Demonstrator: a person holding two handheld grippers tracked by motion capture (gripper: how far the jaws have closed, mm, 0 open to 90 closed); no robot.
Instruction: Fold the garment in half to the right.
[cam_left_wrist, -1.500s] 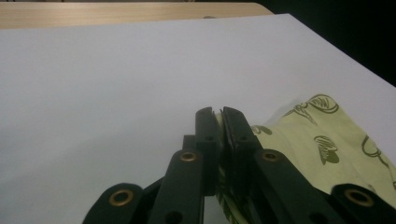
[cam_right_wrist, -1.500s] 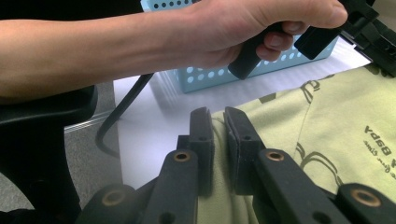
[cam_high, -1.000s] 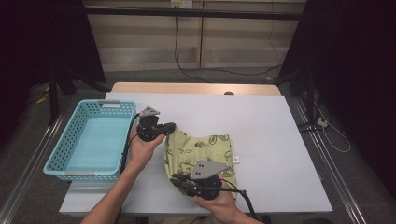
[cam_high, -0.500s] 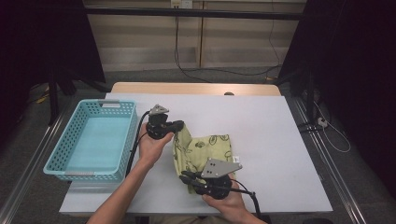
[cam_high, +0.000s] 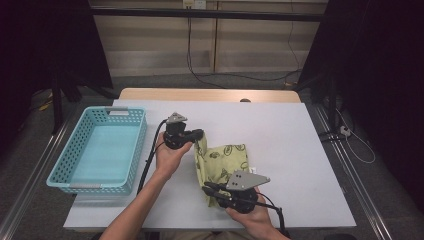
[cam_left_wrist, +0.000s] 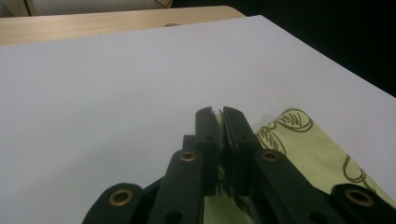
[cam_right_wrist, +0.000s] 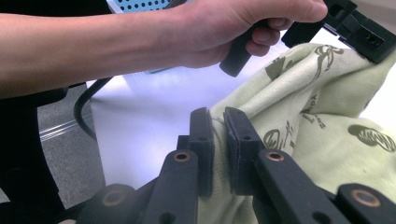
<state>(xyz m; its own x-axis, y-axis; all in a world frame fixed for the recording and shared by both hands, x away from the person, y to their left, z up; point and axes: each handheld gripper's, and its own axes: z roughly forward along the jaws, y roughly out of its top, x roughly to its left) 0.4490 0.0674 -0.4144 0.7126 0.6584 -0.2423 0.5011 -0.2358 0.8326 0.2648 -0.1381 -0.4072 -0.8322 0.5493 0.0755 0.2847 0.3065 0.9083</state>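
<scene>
A pale green cloth with dark printed swirls lies partly folded on the white table. My left gripper is shut on the cloth's far left corner; in the left gripper view its jaws pinch a thin edge of the cloth. My right gripper is shut on the near left corner. In the right gripper view the cloth runs up between the fingertips toward the other hand. The left edge is lifted and folded toward the right.
A light blue plastic basket stands at the table's left side. A wooden strip runs along the far edge. Bare white tabletop lies to the right of the cloth and behind it. Dark curtains flank the table.
Both grippers have carried the cloth's left edge to the right, so the cloth is narrower and more folded over. Both stay shut on their corners.
</scene>
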